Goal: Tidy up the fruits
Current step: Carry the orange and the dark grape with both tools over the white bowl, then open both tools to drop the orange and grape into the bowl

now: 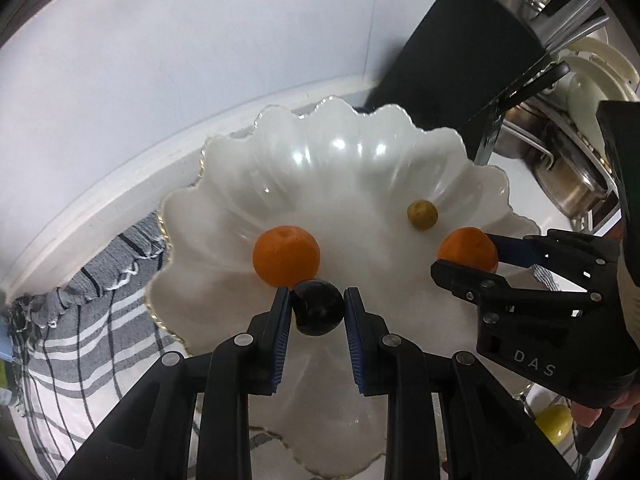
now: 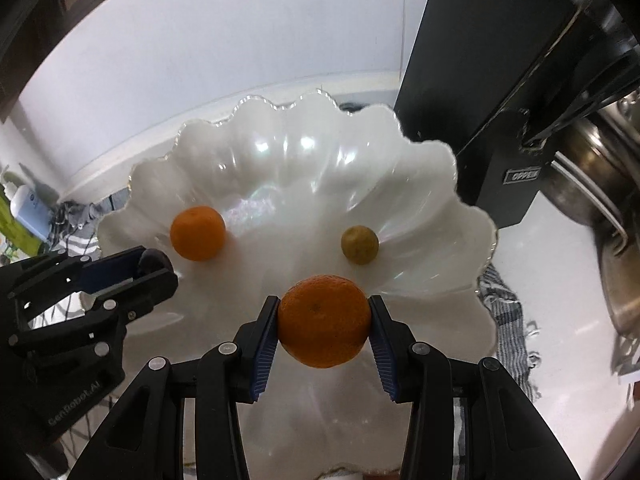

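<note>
Fruits over white scalloped bowl (image 1: 224, 208): left tongs (image 1: 318, 300) pinching dark plum (image 1: 318, 312); right tongs (image 2: 324, 312) pinching orange (image 2: 324, 320); loose orange (image 1: 286, 256) and green lime (image 1: 422, 214) inside.

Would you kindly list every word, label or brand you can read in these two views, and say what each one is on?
"DAS": white letters on the body of the right gripper, seen from the left wrist.
"OPPEIN", roughly; blurred: small metal plate on the black appliance.
Embossed word on the left gripper body, seen from the right wrist: too faint to read surely.
</note>
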Demonstrator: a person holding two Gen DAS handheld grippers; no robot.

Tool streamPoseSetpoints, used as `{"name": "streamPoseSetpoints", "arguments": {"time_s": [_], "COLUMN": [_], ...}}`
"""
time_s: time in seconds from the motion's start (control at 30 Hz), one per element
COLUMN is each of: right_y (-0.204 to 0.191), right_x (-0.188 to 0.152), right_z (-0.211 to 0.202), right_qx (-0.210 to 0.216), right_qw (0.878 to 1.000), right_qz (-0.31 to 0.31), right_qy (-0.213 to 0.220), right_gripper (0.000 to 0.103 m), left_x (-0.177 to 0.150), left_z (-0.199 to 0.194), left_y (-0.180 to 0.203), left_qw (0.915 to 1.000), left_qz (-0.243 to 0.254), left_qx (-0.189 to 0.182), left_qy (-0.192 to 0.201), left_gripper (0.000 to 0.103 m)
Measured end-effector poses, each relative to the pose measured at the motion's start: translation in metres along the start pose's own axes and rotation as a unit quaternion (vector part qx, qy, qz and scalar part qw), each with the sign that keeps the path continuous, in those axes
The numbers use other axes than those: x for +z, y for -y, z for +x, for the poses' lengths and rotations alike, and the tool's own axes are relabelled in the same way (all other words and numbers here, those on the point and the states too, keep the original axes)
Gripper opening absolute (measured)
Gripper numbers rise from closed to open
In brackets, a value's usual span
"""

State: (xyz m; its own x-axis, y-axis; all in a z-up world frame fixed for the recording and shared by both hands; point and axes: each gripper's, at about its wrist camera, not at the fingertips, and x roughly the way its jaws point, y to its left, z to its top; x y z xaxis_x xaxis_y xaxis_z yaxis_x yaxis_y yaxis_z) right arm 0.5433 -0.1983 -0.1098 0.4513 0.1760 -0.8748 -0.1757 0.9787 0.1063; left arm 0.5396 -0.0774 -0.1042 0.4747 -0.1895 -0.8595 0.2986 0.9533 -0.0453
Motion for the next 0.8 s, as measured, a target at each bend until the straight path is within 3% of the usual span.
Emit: {"name": "streamPoseSetpoints", "arguments": {"time_s": [0.3,0.33,0.37,0.43,0.5,0.8], "right_y": [0.0,-0.001,-0.001,-0.001,0.0,-0.004], "right_x": [0.0,-0.001,-0.001,-0.001,-0.001,-0.005], "right_z": [0.01,0.01,0.01,0.01,0.008,-0.028], "right_qx": [-0.004,-0.002,-0.001,0.002,0.003,-0.025], "right_qw": [1.0,1.0,1.0,1.0,1.0,0.999], "right_qz": [-0.007,-0.008,-0.009,-0.005,0.0,-0.007], "right_qy": [-0.012,-0.013,-0.015,-0.018,-0.013,0.039], "right_gripper": [0.045,0.045,0.045,0.046,0.053,0.054], "left_x": [0.001,0.0,0.001,0.0,0.0,-0.001], "left_z": [0.015,0.017,0.018,0.014,0.009,-0.031], "left_y": [-0.002,-0.002,-0.002,-0.003,-0.003,-0.009], "left_qw": [0.9998,0.9997,0.9996,0.9997,0.9997,0.9979], "left_qz": [-0.001,-0.003,-0.004,-0.008,-0.006,-0.011], "left_qx": [0.002,0.003,0.005,0.01,0.022,0.052], "left_qy": [-0.021,-0.026,-0.028,-0.02,-0.011,0.037], "left_gripper": [0.029,0.032,0.042,0.048,0.052,0.057]}}
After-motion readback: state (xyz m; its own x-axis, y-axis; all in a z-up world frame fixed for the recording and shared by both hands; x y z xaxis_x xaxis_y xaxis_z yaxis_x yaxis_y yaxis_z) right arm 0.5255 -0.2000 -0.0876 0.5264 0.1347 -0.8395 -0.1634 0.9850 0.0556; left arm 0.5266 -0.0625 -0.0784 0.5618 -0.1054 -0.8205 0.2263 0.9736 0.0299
